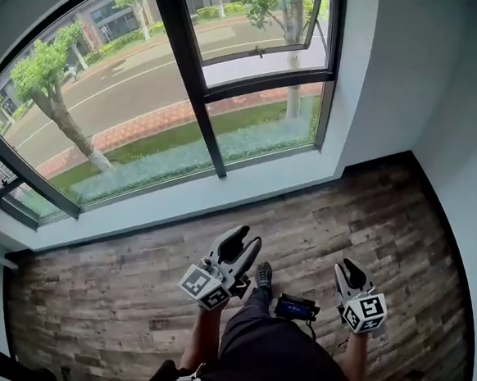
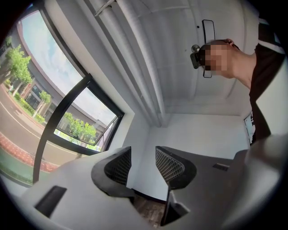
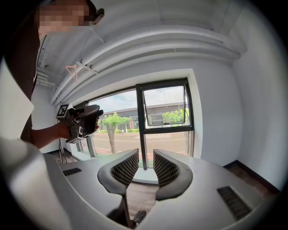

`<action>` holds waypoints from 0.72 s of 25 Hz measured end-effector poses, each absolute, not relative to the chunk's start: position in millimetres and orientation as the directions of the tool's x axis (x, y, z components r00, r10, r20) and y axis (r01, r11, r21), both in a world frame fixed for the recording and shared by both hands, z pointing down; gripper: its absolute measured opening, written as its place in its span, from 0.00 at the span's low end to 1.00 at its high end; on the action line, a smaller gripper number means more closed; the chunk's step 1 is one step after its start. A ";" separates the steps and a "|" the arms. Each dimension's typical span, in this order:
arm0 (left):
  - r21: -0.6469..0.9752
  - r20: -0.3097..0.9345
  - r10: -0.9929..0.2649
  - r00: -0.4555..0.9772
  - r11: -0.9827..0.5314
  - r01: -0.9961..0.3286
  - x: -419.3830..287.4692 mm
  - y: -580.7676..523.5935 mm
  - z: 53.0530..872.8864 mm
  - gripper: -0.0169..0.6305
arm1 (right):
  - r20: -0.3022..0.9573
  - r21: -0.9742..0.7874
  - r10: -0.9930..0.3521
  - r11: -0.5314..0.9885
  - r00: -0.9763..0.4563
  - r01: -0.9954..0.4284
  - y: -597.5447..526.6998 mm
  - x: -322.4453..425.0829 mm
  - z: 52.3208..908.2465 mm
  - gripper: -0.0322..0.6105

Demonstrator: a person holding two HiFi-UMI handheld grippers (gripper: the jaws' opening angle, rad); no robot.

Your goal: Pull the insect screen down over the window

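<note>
The screen does not show in any view. The window (image 1: 147, 96) fills the upper left of the head view, and its glass is bare, with trees and a road behind it. A small pane (image 1: 260, 23) at the top right of it is tilted open. I think the screen is rolled up at the top of the window, but I cannot see it.

Below the window is a white sill (image 1: 222, 192), then the wood floor (image 1: 344, 210).

The left tongs (image 1: 241, 235) and the right tongs (image 1: 351, 272) are low in the frame, over the floor and well apart from the window. Both are apart, with nothing between them.

The job looks like it is only starting. Next, the tongs need to go up to the top of the window, find the screen's bar, close on it and pull straight down.
</note>
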State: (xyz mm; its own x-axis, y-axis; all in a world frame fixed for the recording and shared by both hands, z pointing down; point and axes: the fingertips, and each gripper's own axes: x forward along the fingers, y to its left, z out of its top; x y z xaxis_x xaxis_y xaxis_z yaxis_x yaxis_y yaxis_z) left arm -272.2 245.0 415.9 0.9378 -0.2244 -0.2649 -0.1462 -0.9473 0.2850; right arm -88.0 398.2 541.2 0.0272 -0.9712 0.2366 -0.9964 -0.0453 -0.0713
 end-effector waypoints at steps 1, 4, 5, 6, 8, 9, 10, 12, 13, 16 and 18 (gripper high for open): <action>0.280 -0.269 -0.220 0.938 -0.949 -0.142 -256.2 230.9 418.1 0.28 | 0.240 -0.067 -0.970 -0.057 0.039 -0.996 388.6 -72.2 543.5 0.21; 0.284 -0.293 -0.199 0.935 -0.952 -0.113 -209.1 176.8 419.9 0.28 | 0.249 -0.045 -0.963 -0.115 0.101 -0.992 348.6 -21.8 543.5 0.21; 0.294 -0.295 -0.201 0.934 -0.949 -0.112 -200.2 152.5 419.0 0.28 | 0.252 -0.042 -0.961 -0.128 0.113 -0.991 327.4 -11.0 540.7 0.21; 0.304 -0.294 -0.210 0.933 -0.945 -0.117 -194.6 127.0 416.3 0.28 | 0.253 -0.040 -0.960 -0.130 0.116 -0.991 303.6 -3.9 535.4 0.21; 0.310 -0.299 -0.220 0.929 -0.943 -0.123 -183.9 83.2 404.9 0.28 | 0.253 -0.021 -0.961 -0.118 0.109 -0.993 258.8 8.4 519.3 0.21; 0.300 -0.306 -0.214 0.927 -0.946 -0.120 -176.0 66.0 398.1 0.28 | 0.254 0.000 -0.961 -0.112 0.108 -0.994 239.4 16.9 511.0 0.21; 0.283 -0.312 -0.207 0.927 -0.952 -0.117 -167.8 50.5 391.7 0.28 | 0.255 0.022 -0.961 -0.108 0.110 -0.994 221.4 25.7 504.0 0.21; 0.243 -0.315 -0.201 0.928 -0.962 -0.126 -156.6 20.9 381.5 0.28 | 0.251 0.050 -0.962 -0.102 0.111 -0.994 189.3 37.0 494.9 0.21; 0.225 -0.315 -0.201 0.927 -0.965 -0.133 -152.4 6.6 377.8 0.28 | 0.249 0.057 -0.962 -0.099 0.110 -0.993 175.0 40.4 492.5 0.21; 0.202 -0.293 -0.197 0.936 -0.969 -0.141 -129.4 -29.5 377.1 0.28 | 0.264 0.053 -0.958 -0.097 0.108 -0.994 140.0 56.3 497.6 0.21; 0.202 -0.264 -0.206 0.942 -0.967 -0.154 -116.4 -45.3 383.9 0.28 | 0.295 0.017 -0.951 -0.095 0.096 -0.995 124.2 67.6 514.1 0.21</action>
